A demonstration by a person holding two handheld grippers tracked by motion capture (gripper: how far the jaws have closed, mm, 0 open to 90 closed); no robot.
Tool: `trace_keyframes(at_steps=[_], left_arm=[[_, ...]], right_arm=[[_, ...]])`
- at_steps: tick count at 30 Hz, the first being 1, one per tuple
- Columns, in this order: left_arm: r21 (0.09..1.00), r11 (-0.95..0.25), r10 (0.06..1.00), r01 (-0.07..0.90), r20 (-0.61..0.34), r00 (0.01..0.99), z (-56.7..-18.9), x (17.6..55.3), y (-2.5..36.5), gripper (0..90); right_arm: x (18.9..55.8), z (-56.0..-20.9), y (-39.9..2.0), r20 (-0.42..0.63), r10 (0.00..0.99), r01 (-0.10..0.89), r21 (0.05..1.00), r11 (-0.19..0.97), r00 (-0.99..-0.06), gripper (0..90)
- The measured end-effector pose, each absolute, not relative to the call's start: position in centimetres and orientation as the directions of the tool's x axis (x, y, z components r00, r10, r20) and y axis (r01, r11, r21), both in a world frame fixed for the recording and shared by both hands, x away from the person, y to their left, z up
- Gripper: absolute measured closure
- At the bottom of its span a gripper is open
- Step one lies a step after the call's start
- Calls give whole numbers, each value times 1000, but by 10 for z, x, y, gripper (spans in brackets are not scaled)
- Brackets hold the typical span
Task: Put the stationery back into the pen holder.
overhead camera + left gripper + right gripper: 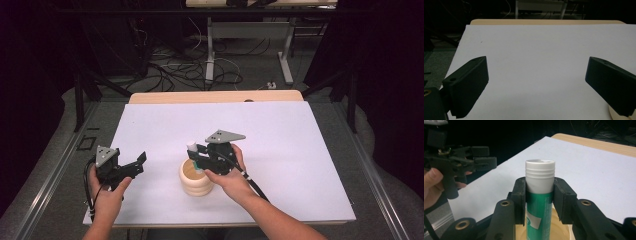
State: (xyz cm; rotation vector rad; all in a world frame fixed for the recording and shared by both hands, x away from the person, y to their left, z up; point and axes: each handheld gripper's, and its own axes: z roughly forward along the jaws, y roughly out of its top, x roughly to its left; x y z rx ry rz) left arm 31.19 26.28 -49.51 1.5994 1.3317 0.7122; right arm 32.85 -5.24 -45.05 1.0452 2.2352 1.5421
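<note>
A green tube with a white ribbed cap [539,195] stands upright between the jaws of my right gripper [539,192], which is shut on it just under the cap. The tube's lower end reaches down into a cream ribbed wooden cup [196,178] near the middle front of the white sheet [280,145]. From above, the tube's white cap [192,147] pokes up beside the right gripper [200,156]. My left gripper [140,163] hovers left of the cup, open and empty, its jaws wide apart [536,85].
A wooden table edge [215,96] runs behind the white sheet. Metal rails flank the table. Cables and table legs lie on the floor beyond. The cup's rim [617,116] peeks in at the lower right of the left gripper view.
</note>
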Motion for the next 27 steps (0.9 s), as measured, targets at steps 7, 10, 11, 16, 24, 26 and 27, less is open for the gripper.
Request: trace_keyframes(at_steps=[7, 10, 11, 16, 24, 26, 27], left_arm=[[899, -10, 961, 438, -113, 254, -495, 312, 262, 48], [899, -7, 961, 438, -115, 251, -495, 312, 263, 49], [899, -7, 961, 438, -114, 251, -495, 312, 263, 48], [899, -11, 961, 438, -112, 254, -495, 312, 262, 48], [898, -11, 960, 439, -114, 257, -495, 312, 262, 49], [899, -13, 960, 438, -111, 258, -495, 312, 262, 48], [899, -14, 960, 438, -111, 258, -495, 312, 262, 48]], right_arm=[[324, -465, -47, 179, 668, 428, 874, 229, -722, 653], [322, -472, -45, 165, 668, 421, 875, 241, -725, 653], [321, -475, -44, 158, 669, 415, 877, 243, -726, 653], [318, -485, -44, 161, 674, 435, 863, 258, -720, 653], [317, -496, -45, 156, 673, 441, 854, 276, -723, 653], [316, -498, -45, 160, 677, 443, 856, 268, -718, 653], [316, -499, -45, 156, 677, 441, 855, 271, -719, 653]])
